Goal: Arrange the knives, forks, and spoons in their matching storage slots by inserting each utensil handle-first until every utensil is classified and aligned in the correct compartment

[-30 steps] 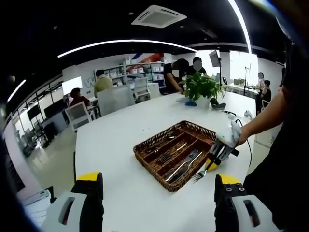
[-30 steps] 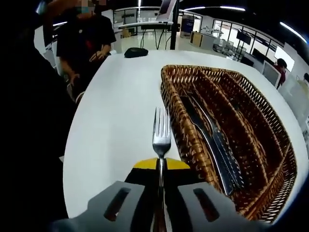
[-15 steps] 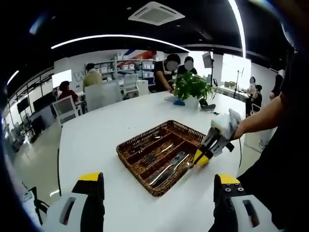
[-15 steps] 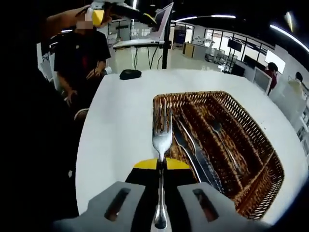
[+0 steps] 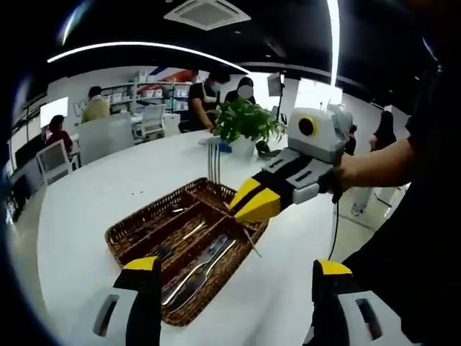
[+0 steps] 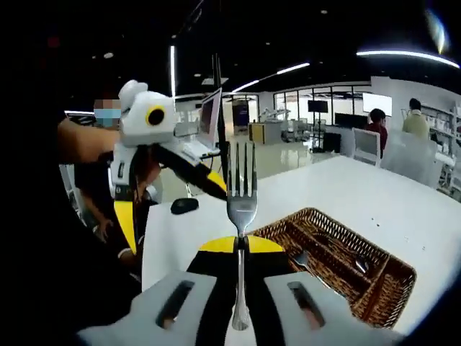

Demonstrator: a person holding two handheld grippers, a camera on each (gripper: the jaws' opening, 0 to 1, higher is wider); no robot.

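**Fork held tines-up over the basket, not yet slotted**

Where the left gripper view looks across the white worktop (image 5: 86,209), the left gripper (image 5: 229,277) hangs low with its jaws spread wide and nothing between them; beyond it the wicker basket (image 5: 137,216) lies with cutlery already in its compartments; the right gripper (image 5: 248,205) hovers over the basket's far edge, clamped on a fork (image 5: 214,160) whose tines point up.

Seen from the right gripper view, the fork (image 6: 241,205) stands between that gripper's closed jaws, its handle end toward the camera; the basket (image 6: 392,285) sits below to the right; the left gripper (image 6: 133,231) shows at the left.

My worry: the hold looks narrow, so tipping the fork handle-first could let it swivel, slip, or land in the wrong compartment.
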